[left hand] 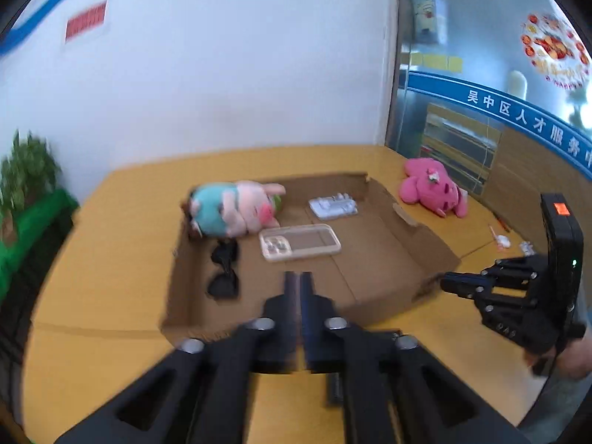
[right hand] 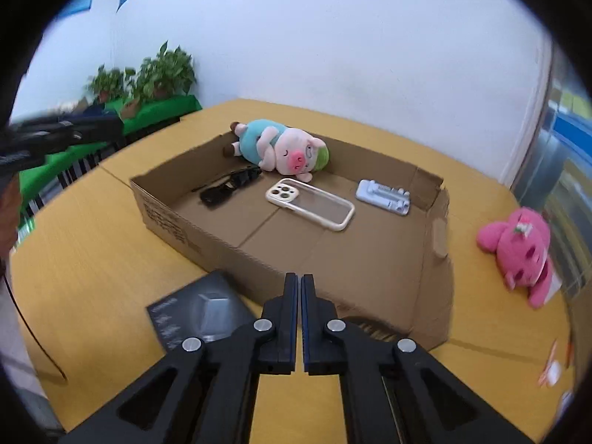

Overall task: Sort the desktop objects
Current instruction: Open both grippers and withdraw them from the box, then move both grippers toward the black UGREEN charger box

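The pig toy point(right hand: 281, 146), sunglasses point(right hand: 227, 187), phone case point(right hand: 310, 203) and blue holder point(right hand: 384, 197) already lie in the box point(right hand: 370, 251), while the pink toy point(right hand: 518, 255) and black booklet point(right hand: 196, 314) wait on the bench point(right hand: 92, 259), both the left tool point(left hand: 299, 281) and the right tool point(right hand: 299, 283) pressed together and empty.

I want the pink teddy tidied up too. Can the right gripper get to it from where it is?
Probably yes. The pink plush lies on the bare table, outside the cardboard box, with nothing on it. The right gripper is shut and empty, so it must open first.
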`<action>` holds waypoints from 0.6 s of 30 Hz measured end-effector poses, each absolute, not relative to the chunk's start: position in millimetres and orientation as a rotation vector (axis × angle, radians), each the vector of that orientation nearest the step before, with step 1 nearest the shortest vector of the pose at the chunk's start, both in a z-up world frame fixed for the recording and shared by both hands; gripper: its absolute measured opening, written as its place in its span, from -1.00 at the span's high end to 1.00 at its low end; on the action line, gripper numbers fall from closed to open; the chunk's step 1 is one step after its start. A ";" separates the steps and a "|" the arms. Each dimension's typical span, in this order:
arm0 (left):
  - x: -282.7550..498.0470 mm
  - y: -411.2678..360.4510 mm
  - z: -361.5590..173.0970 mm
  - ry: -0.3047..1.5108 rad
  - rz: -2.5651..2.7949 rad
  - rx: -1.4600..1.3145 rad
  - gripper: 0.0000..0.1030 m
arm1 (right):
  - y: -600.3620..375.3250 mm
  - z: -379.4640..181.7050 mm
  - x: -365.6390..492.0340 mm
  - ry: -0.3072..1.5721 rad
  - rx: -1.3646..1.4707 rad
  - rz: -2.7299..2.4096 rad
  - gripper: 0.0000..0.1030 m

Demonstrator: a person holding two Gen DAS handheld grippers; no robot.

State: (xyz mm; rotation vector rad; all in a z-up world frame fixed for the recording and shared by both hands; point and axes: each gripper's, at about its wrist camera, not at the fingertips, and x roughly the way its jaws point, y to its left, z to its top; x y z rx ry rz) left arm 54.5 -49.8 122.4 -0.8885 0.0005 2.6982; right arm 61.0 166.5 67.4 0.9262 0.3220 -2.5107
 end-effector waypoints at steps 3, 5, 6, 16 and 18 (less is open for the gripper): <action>77.3 -32.7 112.5 0.085 2.793 -0.874 0.71 | 167.2 67.7 74.3 0.230 0.924 -2.548 0.22; 90.8 -22.1 111.2 0.138 2.842 -0.876 -0.48 | 173.0 74.3 83.8 0.147 0.906 -2.583 -0.65; 96.6 -18.0 110.3 0.141 2.869 -0.870 -0.95 | 176.7 80.2 90.9 0.122 0.868 -2.618 -0.68; 123.3 -15.0 112.9 -0.006 2.932 -0.773 -0.93 | 176.6 109.1 129.7 0.159 0.741 -2.767 -0.68; 128.7 -15.3 115.7 0.004 2.946 -0.760 -0.93 | 179.3 110.8 138.3 0.117 0.701 -2.777 -0.68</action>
